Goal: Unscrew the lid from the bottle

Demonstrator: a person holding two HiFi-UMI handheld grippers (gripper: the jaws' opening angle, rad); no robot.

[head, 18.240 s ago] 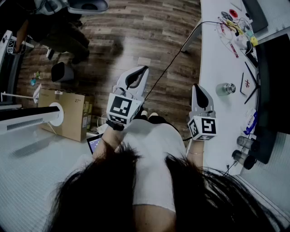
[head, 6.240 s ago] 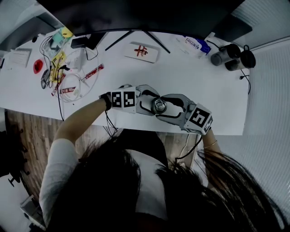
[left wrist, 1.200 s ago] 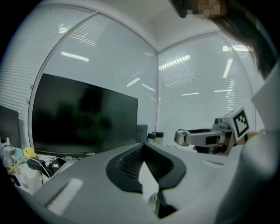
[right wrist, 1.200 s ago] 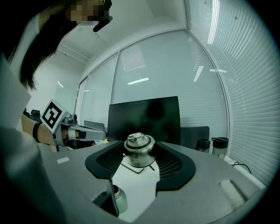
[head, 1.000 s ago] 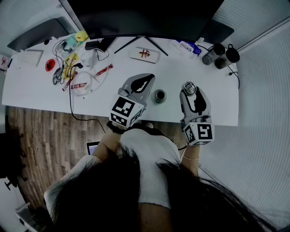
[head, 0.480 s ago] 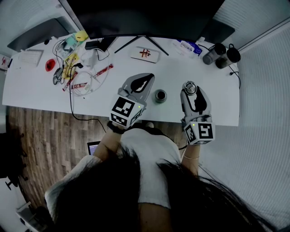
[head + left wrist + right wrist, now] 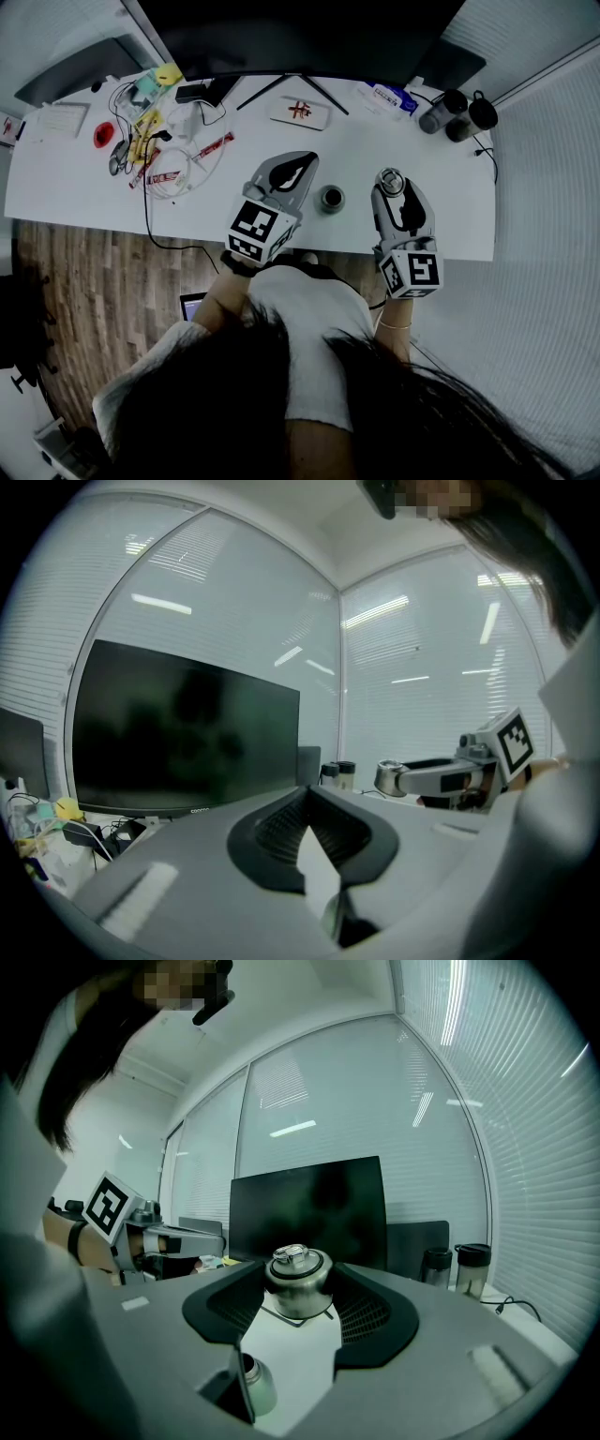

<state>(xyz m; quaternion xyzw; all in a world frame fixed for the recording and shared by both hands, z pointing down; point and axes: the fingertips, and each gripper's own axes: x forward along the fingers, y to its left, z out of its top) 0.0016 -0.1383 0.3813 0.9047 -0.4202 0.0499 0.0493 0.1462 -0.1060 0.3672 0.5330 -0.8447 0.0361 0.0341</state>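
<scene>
The steel bottle point(image 7: 331, 198) stands upright on the white table point(image 7: 234, 202), its mouth uncovered, and shows again low between the right jaws as the bottle point(image 7: 255, 1384). My right gripper point(image 7: 391, 180) is shut on the metal lid point(image 7: 392, 178), held in the air to the right of the bottle. In the right gripper view the lid point(image 7: 297, 1281) sits clamped between the pads. My left gripper point(image 7: 305, 161) hovers left of the bottle, shut and with nothing in it. In the left gripper view its jaws meet at the tip, and the right gripper's lid point(image 7: 391, 777) shows beyond.
A dark monitor point(image 7: 309, 37) stands along the table's far side. Two dark tumblers point(image 7: 457, 114) stand at the back right. Cables and several small items point(image 7: 150, 150) crowd the left end, and a white card point(image 7: 299, 112) lies near the monitor's foot. The table's near edge point(image 7: 281, 251) runs just below the grippers.
Six seconds ago both grippers were closed around the bottle; now the lid is off it, in the right gripper. Nothing has moved over the last second.
</scene>
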